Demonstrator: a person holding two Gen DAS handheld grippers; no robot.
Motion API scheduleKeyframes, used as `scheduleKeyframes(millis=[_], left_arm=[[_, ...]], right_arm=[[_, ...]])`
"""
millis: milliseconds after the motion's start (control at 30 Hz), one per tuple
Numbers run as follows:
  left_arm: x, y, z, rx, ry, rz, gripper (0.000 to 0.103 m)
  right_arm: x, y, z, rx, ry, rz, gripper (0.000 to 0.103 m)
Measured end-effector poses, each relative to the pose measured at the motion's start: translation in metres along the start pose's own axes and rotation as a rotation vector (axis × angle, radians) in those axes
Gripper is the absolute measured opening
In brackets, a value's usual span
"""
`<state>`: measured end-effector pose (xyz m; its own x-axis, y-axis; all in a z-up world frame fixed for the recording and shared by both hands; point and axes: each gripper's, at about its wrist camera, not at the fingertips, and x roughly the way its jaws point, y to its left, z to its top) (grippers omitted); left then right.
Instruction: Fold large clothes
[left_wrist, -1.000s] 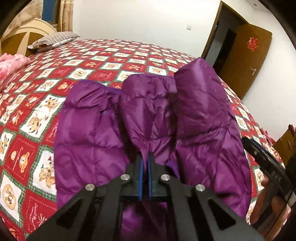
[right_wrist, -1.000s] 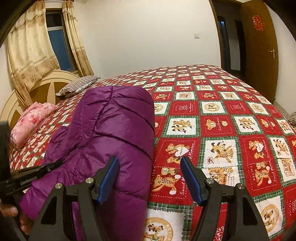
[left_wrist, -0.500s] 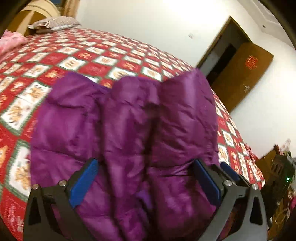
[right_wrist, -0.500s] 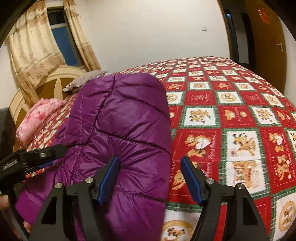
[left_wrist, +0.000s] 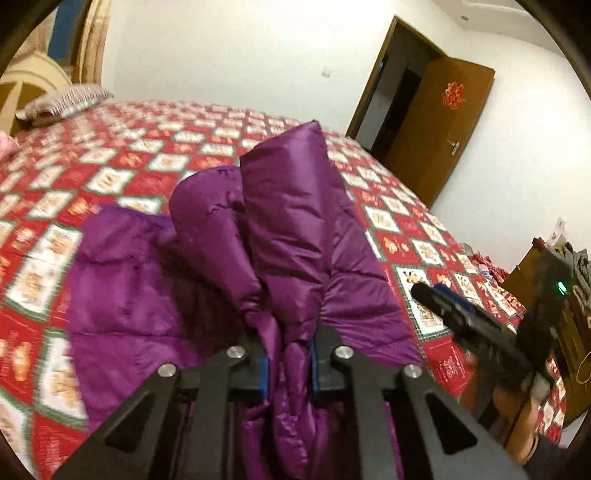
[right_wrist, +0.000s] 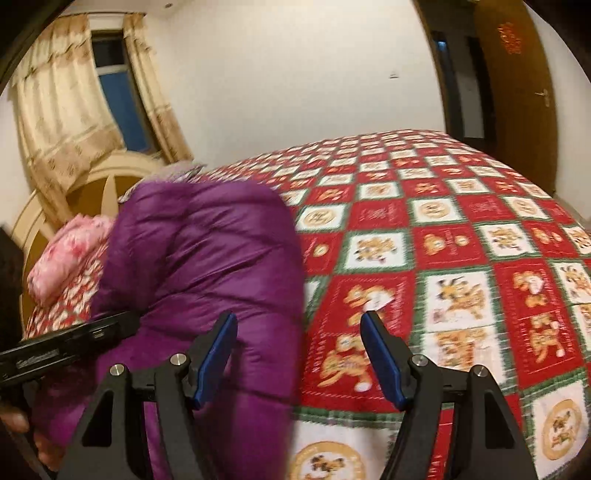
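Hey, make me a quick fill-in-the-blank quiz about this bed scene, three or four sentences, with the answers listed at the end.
1. The left tongs are shut on a fold of the ____ down jacket.
2. The right tongs stand ____, gripping nothing.
3. The jacket lies on a bedspread whose squares are mostly white and ____.
4. Near the headboard sits a folded ____ blanket.

Missing words: purple; open; red; pink
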<state>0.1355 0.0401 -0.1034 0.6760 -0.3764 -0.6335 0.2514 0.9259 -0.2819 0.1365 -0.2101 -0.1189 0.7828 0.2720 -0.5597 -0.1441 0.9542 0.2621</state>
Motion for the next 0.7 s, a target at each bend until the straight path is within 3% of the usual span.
scheduleKeyframes(millis=[100, 233, 367, 433, 567, 600, 700], left_arm=[[-0.026, 0.014, -0.006, 0.033, -0.028, 0.048, 0.016], [-0.031, 0.039, -0.021, 0.062, -0.023, 0.145, 0.016], [-0.02, 0.07, -0.039, 0.033, -0.005, 0.198, 0.017], [-0.016, 0.075, -0.043, 0.029, -0.022, 0.213, 0.023], [-0.031, 0.085, -0.035, -0.058, -0.07, 0.297, 0.088], [-0.041, 0.088, -0.032, -0.084, -0.101, 0.298, 0.096], [-0.063, 0.094, -0.02, -0.144, -0.172, 0.338, 0.103]], right_arm=[[-0.009, 0.001, 0.012, 0.001, -0.028, 0.002, 0.069], [-0.021, 0.023, 0.026, -0.025, -0.058, 0.052, 0.069], [-0.02, 0.067, 0.031, -0.113, -0.031, 0.142, 0.069], [-0.007, 0.093, 0.03, -0.159, 0.018, 0.212, 0.069], [0.035, 0.13, 0.008, -0.252, 0.136, 0.198, 0.069], [0.04, 0.133, 0.003, -0.264, 0.145, 0.18, 0.069], [0.044, 0.131, -0.008, -0.26, 0.132, 0.155, 0.069]])
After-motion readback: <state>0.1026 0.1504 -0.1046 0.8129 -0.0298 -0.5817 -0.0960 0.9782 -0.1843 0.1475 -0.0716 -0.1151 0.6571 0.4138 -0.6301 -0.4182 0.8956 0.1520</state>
